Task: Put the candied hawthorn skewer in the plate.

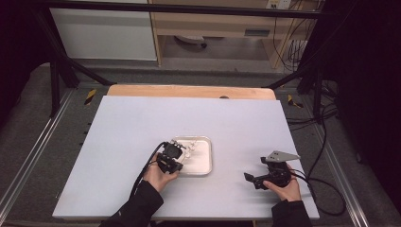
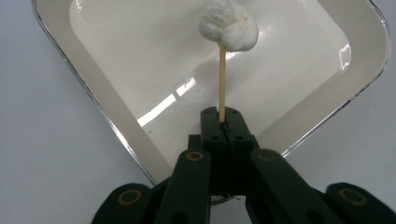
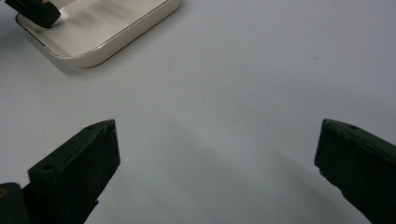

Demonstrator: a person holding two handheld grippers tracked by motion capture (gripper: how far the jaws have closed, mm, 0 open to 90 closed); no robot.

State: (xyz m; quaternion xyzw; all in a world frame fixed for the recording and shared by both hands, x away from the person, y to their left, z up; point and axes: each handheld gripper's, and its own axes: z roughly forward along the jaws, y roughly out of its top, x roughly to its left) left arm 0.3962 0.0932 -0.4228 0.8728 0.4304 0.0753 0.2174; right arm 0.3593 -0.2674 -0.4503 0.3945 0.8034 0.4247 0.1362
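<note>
So a thin wooden stick (image 2: 222,81) is pinched between the closed jaws of the left gripper (image 2: 223,122), and a white marshmallow-looking lump (image 2: 229,29) is stuck on its far end. The stick is held more or less upright in the left gripper view, with the lump hanging over the inside of a shallow white tray (image 2: 116,88). Whether the lump is touching the tray floor can't really be told.

In the high view the tray (image 1: 206,161) is seen sitting near the middle of the tabletop (image 1: 132,123), a bit toward the near edge, and the left gripper (image 1: 176,152) is held at the tray's left rim.

The right gripper (image 3: 217,158) is spread wide with nothing between its jaws, over bare tabletop. It's held near the near right corner (image 1: 253,179), well apart from the tray.
</note>
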